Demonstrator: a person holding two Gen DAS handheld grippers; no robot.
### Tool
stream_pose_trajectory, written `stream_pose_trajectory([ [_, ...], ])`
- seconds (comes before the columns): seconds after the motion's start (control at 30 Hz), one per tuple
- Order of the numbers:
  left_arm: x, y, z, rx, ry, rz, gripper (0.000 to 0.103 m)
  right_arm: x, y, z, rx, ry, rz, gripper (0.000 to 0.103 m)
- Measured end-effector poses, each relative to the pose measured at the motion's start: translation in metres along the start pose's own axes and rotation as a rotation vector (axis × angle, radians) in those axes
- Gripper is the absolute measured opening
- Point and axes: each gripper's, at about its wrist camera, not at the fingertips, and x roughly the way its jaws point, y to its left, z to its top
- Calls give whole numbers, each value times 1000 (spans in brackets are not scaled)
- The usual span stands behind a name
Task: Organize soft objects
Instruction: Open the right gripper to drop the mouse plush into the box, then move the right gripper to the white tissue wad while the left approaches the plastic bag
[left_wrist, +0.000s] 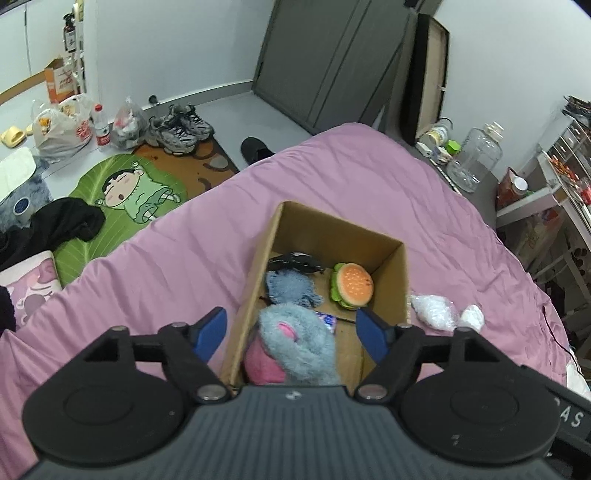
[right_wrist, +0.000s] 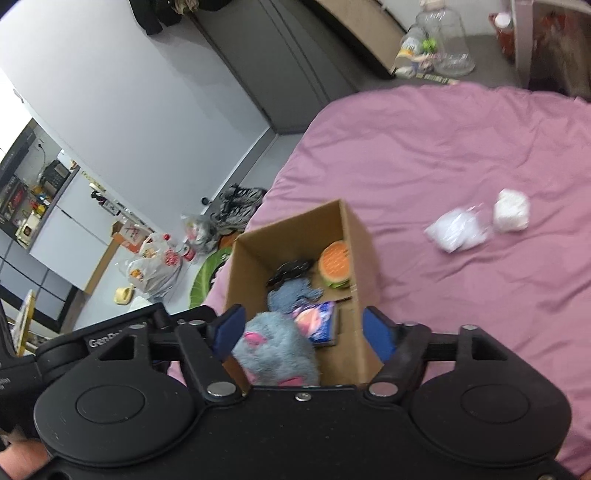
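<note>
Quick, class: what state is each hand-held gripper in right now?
Left hand-held gripper: open, holding nothing; fluffy grey-and-pink plush toy lies between its fingers.
Right hand-held gripper: open, holding nothing.

A cardboard box stands on the bed. In it, nearest the cameras, lies a plush toy; beyond it a cloth, and at the far end a burger toy — right of a dark item. Right of the box, on the bed, lie two wrapped bundles side by side. Left of the bed — shoes and bags on the floor.
</note>
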Motion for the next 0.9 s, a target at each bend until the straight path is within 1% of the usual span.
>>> stream_pose_trajectory([
  [0.07,-4,-8,-1,17,-9,-5,81,-9,-6,3,-7,-20,-18,82],
  [0.17,-10,-20,-2,37,-33,-1,83,-23,-16,7,-9,-39,-23,83],
  [0.27,-15,-33,-2,45,-46,-24,84,-36,-25,11,-21,-61,-53,88],
  [0.43,-21,-56,-5,78,-52,-43,84,-56,-43,20,-33,-87,-76,89],
  [0.5,-23,-64,-7,86,-55,-53,84,-64,-50,24,-42,-99,-84,91],
  [0.67,-23,-87,-10,127,-56,-37,85,-82,-69,37,-48,-125,-98,92],
  [0.73,-24,-94,-12,131,-57,-35,85,-86,-76,40,-47,-128,-99,95],
  [0.9,-23,-116,-18,147,-56,-42,85,-93,-93,46,-39,-127,-92,95],
])
